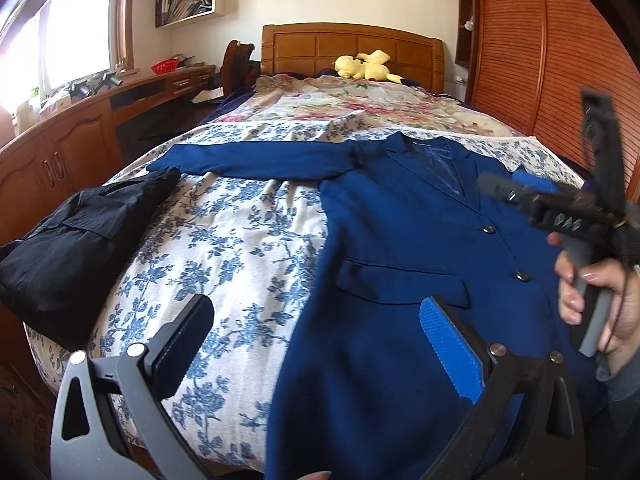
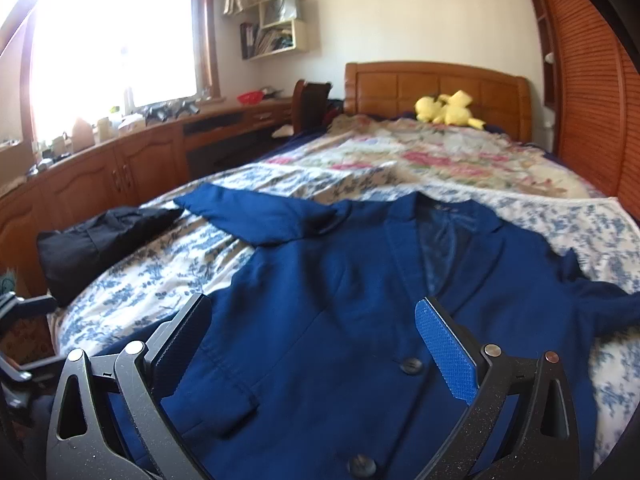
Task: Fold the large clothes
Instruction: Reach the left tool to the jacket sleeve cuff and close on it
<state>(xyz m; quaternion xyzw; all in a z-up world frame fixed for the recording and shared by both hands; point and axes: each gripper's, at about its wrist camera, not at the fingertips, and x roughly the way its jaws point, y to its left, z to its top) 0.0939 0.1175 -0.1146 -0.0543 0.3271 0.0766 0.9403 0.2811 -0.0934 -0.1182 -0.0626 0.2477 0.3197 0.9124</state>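
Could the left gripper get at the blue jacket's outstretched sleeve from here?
Probably yes: the left gripper is open, and nothing lies between it and the sleeve but bare bedspread.

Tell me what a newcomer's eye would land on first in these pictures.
The blue jacket spread face up across the floral bedspread, one sleeve stretched toward the window side. Then the black garment bundled at the bed's left edge, and the yellow plush toy by the headboard.

Navy-blue blazer (image 2: 340,320) on a white sheet (image 1: 240,248) with blue flowers; black garment (image 1: 76,240) at nine o'clock; yellow plush (image 2: 446,109) at twelve.
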